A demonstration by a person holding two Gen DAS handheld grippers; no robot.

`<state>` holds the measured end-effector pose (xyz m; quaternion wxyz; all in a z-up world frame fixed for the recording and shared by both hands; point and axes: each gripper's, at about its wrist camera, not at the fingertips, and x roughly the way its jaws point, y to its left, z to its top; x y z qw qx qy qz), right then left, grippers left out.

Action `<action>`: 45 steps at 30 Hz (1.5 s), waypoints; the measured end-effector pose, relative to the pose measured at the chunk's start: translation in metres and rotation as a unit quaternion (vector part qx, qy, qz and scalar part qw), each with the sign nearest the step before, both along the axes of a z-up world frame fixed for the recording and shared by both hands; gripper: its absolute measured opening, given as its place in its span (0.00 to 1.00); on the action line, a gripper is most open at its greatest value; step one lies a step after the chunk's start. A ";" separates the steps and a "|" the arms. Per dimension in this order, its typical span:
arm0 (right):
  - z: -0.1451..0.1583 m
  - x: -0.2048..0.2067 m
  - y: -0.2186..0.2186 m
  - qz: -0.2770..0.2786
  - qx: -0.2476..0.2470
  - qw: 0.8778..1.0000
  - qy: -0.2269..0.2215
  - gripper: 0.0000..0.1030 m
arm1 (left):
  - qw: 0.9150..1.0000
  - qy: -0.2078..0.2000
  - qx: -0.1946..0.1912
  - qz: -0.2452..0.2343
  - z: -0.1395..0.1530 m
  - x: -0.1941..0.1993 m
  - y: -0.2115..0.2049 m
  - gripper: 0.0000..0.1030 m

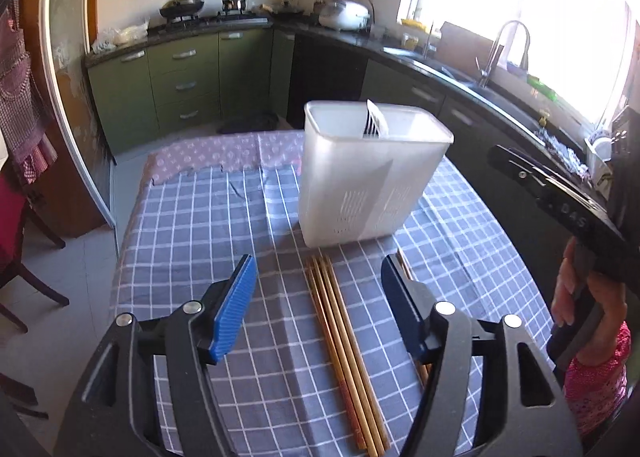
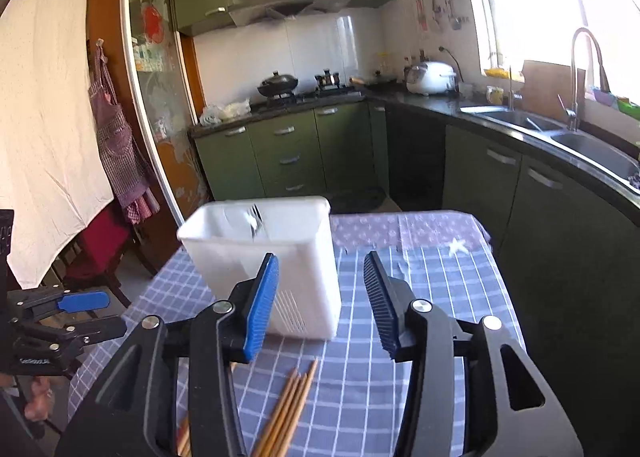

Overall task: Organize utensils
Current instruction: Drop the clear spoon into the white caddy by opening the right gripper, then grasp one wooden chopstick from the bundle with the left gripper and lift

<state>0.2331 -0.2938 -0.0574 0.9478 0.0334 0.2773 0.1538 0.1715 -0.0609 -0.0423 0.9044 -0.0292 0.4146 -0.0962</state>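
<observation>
At the bottom centre of the left wrist view, your left gripper [image 1: 318, 289] stands wide astride the bamboo chopsticks [image 1: 344, 353] on the checked worktop [image 1: 248, 209], ready to lift them toward the white utensil holder [image 1: 360, 193], while your right gripper [image 2: 322, 297] hangs half open, empty.

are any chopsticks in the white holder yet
No, the chopsticks all lie flat on the checked tablecloth in front of the white holder.
</observation>
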 end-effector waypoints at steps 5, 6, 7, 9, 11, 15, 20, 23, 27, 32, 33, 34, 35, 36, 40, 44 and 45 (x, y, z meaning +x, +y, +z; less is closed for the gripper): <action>-0.041 -0.017 -0.029 -0.011 -0.027 0.996 0.087 0.47 | 0.992 0.121 -0.018 -0.017 -0.049 0.021 -0.013 0.64; -0.048 -0.020 -0.033 -0.013 -0.032 0.995 0.096 0.47 | 0.990 0.138 -0.022 -0.013 -0.057 0.025 -0.012 0.63; -0.055 -0.022 -0.037 -0.015 -0.036 0.994 0.103 0.47 | 0.988 0.151 -0.023 -0.007 -0.064 0.029 -0.012 0.62; -0.064 -0.025 -0.045 -0.015 -0.034 0.993 0.116 0.47 | 0.986 0.169 -0.013 0.004 -0.074 0.037 -0.011 0.44; -0.071 -0.024 -0.050 -0.010 -0.031 0.991 0.128 0.47 | 0.982 0.187 -0.008 0.018 -0.082 0.045 -0.010 0.32; -0.076 -0.021 -0.050 -0.004 -0.031 0.990 0.138 0.47 | 0.976 0.214 -0.016 0.025 -0.093 0.055 -0.006 0.29; -0.078 -0.019 -0.049 -0.001 -0.026 0.989 0.145 0.50 | 0.976 0.218 0.008 0.031 -0.098 0.063 -0.008 0.19; -0.078 -0.020 -0.048 0.003 -0.023 0.989 0.146 0.51 | 0.975 0.220 0.014 0.033 -0.100 0.067 -0.007 0.15; -0.080 -0.020 -0.048 0.003 -0.024 0.988 0.150 0.52 | 0.975 0.222 0.010 0.027 -0.100 0.071 -0.014 0.15; -0.084 -0.017 -0.046 0.007 -0.020 0.987 0.160 0.52 | 0.974 0.223 0.020 0.023 -0.103 0.072 -0.020 0.15; -0.084 -0.017 -0.045 0.007 -0.022 0.987 0.161 0.52 | 0.974 0.224 0.023 0.023 -0.103 0.073 -0.021 0.15; -0.085 -0.017 -0.045 0.008 -0.022 0.987 0.161 0.52 | 0.974 0.225 0.024 0.023 -0.104 0.073 -0.021 0.15; -0.086 -0.016 -0.045 0.009 -0.022 0.986 0.163 0.52 | 0.973 0.227 0.027 0.024 -0.105 0.073 -0.022 0.15; -0.086 -0.016 -0.044 0.009 -0.023 0.986 0.163 0.52 | 0.973 0.226 0.031 0.024 -0.106 0.073 -0.023 0.14; -0.087 -0.015 -0.042 0.009 -0.027 0.986 0.167 0.53 | 0.974 0.222 0.046 0.024 -0.107 0.074 -0.032 0.14; -0.088 -0.015 -0.037 0.012 -0.035 0.984 0.172 0.53 | 0.974 0.218 0.045 0.026 -0.108 0.075 -0.034 0.07; -0.088 -0.014 -0.036 0.014 -0.036 0.984 0.174 0.53 | 0.975 0.219 0.037 0.028 -0.108 0.074 -0.032 0.07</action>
